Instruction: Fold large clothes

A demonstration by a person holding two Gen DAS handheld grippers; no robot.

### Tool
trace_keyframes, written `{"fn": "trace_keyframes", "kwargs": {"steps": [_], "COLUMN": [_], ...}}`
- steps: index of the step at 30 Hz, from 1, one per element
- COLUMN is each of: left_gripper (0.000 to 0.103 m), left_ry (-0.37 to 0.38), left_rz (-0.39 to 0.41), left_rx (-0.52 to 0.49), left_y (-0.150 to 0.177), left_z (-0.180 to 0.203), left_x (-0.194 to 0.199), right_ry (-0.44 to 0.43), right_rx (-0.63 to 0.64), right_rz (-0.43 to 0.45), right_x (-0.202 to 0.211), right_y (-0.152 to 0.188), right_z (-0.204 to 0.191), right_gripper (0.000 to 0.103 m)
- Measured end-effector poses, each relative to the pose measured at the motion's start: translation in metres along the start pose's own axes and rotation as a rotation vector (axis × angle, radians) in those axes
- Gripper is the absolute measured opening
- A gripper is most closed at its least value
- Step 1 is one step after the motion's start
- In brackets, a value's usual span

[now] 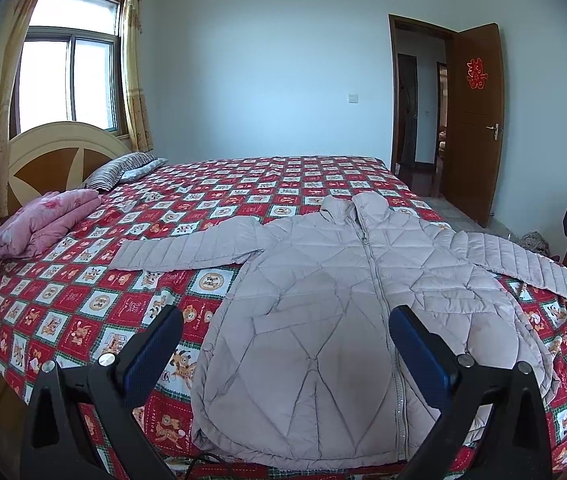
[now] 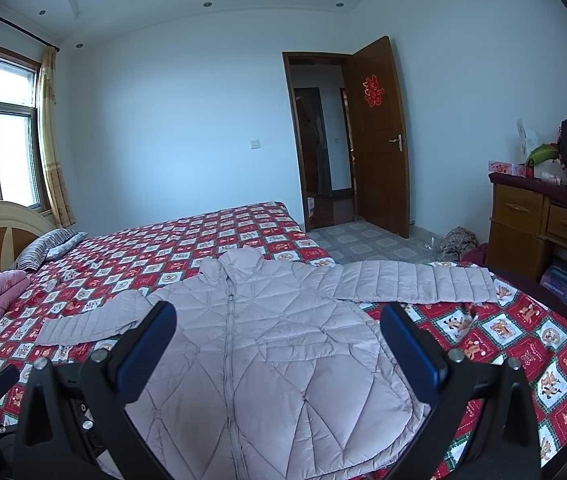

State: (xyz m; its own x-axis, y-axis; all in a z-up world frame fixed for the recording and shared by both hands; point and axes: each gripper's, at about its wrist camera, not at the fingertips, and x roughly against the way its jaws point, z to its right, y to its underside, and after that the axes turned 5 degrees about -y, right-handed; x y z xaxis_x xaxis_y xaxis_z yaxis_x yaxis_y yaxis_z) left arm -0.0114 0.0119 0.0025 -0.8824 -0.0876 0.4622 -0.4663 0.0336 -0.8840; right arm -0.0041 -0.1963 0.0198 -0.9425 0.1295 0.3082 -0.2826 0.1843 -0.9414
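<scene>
A pale lilac quilted puffer jacket (image 1: 323,320) (image 2: 283,340) lies flat and zipped on the bed, collar away from me, both sleeves spread out sideways. Its hem is at the near edge of the bed. My left gripper (image 1: 285,316) hovers open over the jacket's lower left part, nothing between its blue pads. My right gripper (image 2: 279,312) is also open, held above the jacket's middle, its fingers (image 2: 411,348) straddling the zipper and right side. The right sleeve (image 2: 415,282) reaches toward the bed's right edge; the left sleeve (image 1: 187,250) points to the headboard side.
The bed has a red checked cartoon bedspread (image 1: 83,300) (image 2: 523,340). A folded pink blanket (image 1: 39,220) and a striped pillow (image 1: 123,168) lie by the headboard. A wooden dresser (image 2: 543,224) with clutter stands to the right, and an open door (image 2: 379,140) lies beyond.
</scene>
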Motion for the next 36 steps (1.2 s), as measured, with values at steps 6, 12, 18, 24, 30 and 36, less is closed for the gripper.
{"fn": "trace_keyframes", "kwargs": {"steps": [6, 12, 18, 24, 30, 36], "left_gripper": [0.102, 0.102, 0.102, 0.102, 0.102, 0.102], "left_ry": [0.0, 0.004, 0.004, 0.004, 0.004, 0.005], "left_rz": [-0.001, -0.012, -0.016, -0.023, -0.023, -0.026], "left_rx": [0.003, 0.003, 0.002, 0.005, 0.004, 0.005], "left_y": [0.0003, 0.0004, 0.0005, 0.0007, 0.0003, -0.0001], "left_z": [-0.001, -0.0016, -0.0016, 0.001, 0.0004, 0.0006], "left_x": [0.0006, -0.0012, -0.0025, -0.0041, -0.0046, -0.0046], "right_ry": [0.0, 0.0, 0.0, 0.001, 0.0, 0.0], "right_rx": [-0.002, -0.001, 0.0, -0.001, -0.002, -0.002], "right_rz": [-0.001, -0.005, -0.006, -0.005, -0.006, -0.004], "right_x": [0.0003, -0.0019, -0.0021, -0.0022, -0.0032, -0.0033], "right_y": [-0.0003, 0.0003, 0.0006, 0.0009, 0.001, 0.0012], "right_z": [-0.0012, -0.0033, -0.0036, -0.0039, -0.003, -0.002], "right_gripper": [0.103, 0.103, 0.103, 0.103, 0.103, 0.103]}}
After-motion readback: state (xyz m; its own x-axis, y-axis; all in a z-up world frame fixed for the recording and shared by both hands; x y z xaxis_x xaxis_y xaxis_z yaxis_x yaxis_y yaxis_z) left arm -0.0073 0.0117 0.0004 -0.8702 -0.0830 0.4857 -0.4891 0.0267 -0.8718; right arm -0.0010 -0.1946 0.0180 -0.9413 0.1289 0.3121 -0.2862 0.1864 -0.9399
